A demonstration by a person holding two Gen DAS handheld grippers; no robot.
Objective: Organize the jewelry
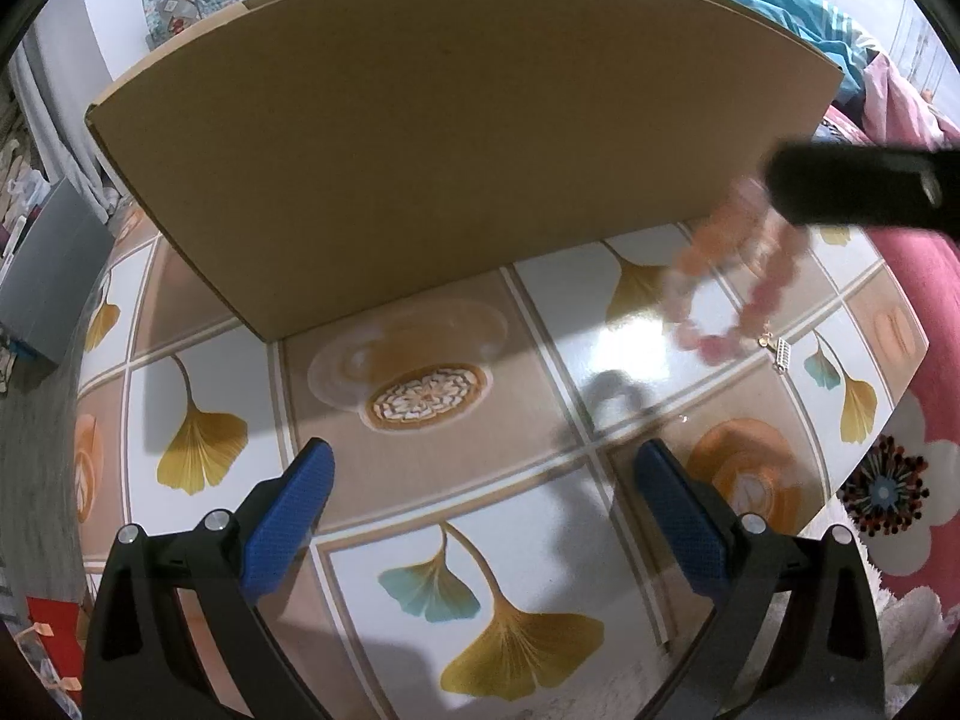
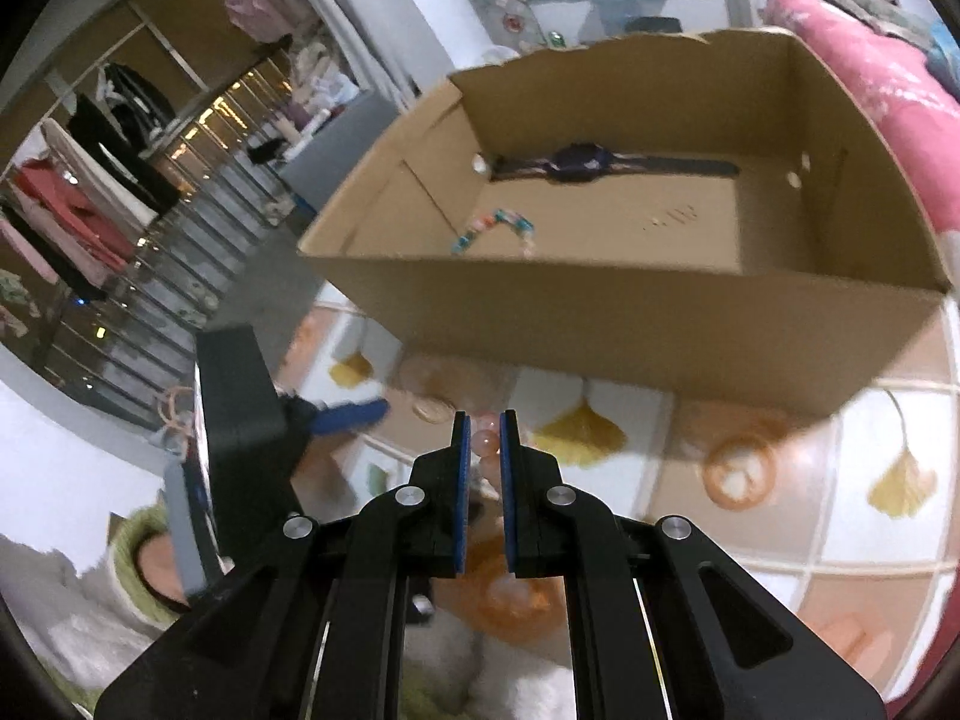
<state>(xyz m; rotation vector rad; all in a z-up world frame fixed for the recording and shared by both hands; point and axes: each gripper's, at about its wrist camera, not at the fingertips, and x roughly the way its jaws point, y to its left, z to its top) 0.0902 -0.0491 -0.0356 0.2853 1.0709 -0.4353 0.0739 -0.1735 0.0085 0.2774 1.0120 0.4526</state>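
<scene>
My right gripper (image 2: 484, 429) pinches a pink bead bracelet (image 1: 729, 267); its blue pads stand nearly together with a bead showing between the tips at the lower centre of the right wrist view. In the left wrist view the bracelet hangs blurred from the dark finger at the right edge, above the tiled tabletop (image 1: 420, 516), its small charm dangling at the bottom. My left gripper (image 1: 483, 462) is spread wide with nothing between its pads, low in its frame. The cardboard box (image 2: 630, 324) fills the upper half of both views. Inside it lie a dark watch (image 2: 585, 163) against the far wall and a multicoloured bead string (image 2: 495, 231) nearer its left side.
</scene>
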